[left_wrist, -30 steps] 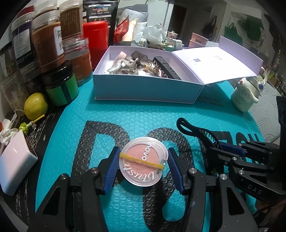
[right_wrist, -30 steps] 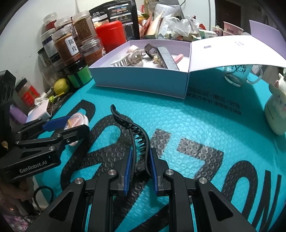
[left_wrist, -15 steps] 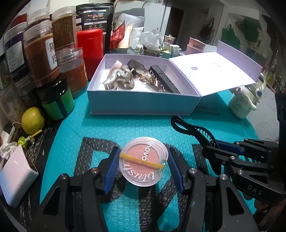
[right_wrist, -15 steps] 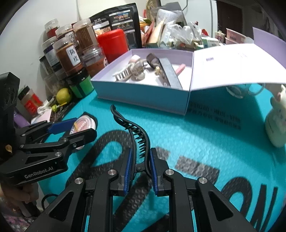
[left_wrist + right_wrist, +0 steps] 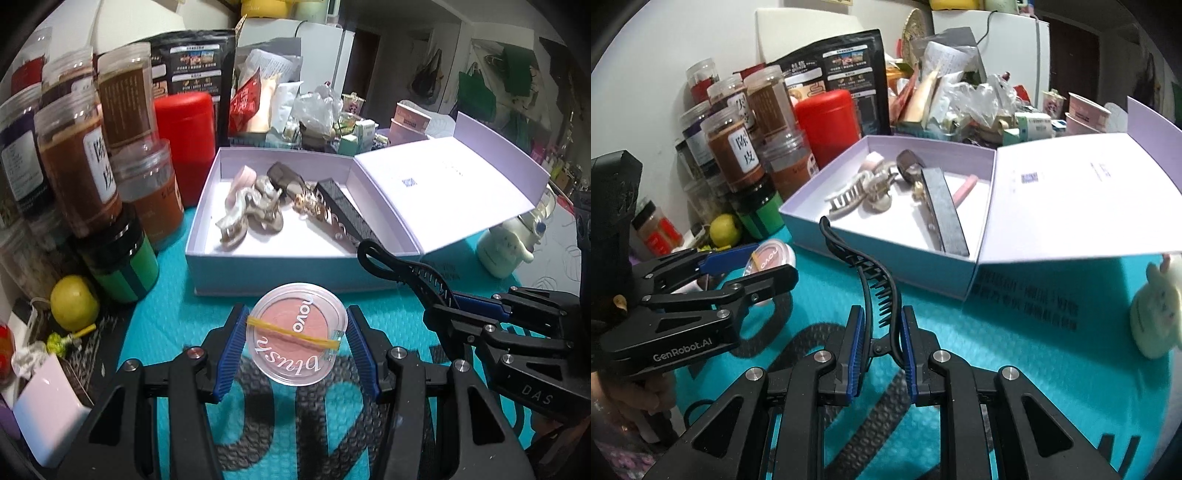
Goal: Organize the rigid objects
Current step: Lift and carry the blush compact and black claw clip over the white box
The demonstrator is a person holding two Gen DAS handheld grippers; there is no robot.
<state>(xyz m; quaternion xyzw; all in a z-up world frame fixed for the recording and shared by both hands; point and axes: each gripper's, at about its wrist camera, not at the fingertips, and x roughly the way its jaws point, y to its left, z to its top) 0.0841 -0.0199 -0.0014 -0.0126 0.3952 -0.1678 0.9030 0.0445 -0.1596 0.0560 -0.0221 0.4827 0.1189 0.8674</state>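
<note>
With your left gripper [image 5: 295, 343] jaws pinching the round clear-lidded pink blush compact [image 5: 296, 338] and right gripper [image 5: 882, 345] jaws pinching the black toothed plastic hair clip [image 5: 875, 284] near the open lilac cardboard box [image 5: 295, 269], either could catch its near wall and slip.

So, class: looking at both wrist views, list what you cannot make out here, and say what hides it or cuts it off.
- Mug, left wrist view: mostly hidden beneath the open box lid.
- Cream figurine, right wrist view: cut off by the picture's edge.
- Blush compact, right wrist view: partly covered by the left gripper.
- Jar labels, left wrist view: only partly visible, unreadable.
- Black hair clip: its hinge sits between the right gripper fingers.
</note>
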